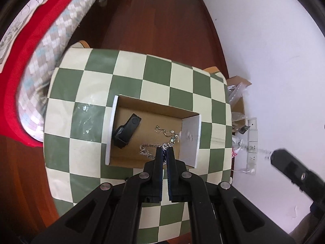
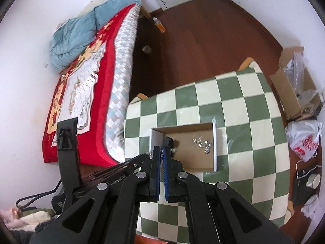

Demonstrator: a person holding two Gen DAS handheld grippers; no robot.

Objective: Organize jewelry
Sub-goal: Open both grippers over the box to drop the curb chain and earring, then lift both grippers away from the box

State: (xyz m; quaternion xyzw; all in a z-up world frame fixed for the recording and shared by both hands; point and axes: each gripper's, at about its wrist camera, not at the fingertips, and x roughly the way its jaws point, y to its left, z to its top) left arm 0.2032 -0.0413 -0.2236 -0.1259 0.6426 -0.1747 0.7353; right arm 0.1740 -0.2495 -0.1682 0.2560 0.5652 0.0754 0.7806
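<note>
Nearest to us, the left gripper [image 1: 165, 150] has its jaws drawn almost together, pinching the end of a silver chain [image 1: 149, 149] whose loose length lies on the floor of the cardboard box [image 1: 142, 105]. The risk, as we judge it, starts here: the grip is on a thin link only, so any quick lift could let the chain slip out, or drag its tail across the second chain [image 1: 167, 133] just beyond it and tangle the two (they lie near each other already). A pull could also shift the light box on the checkered table [image 1: 130, 69].

The right gripper [image 2: 161, 152] holds its jaws nearly closed as well; something small and silvery shows between the tips in its own view, but we cannot tell whether it is truly clamped. It hangs over the box's near-left corner, close to the left arm, so the two tools could knock together.

Farther in, a black watch [image 1: 128, 131] leans against the box's white wall; beyond the table lie the wooden floor [image 1: 162, 20] and the bed [image 2: 81, 81].
</note>
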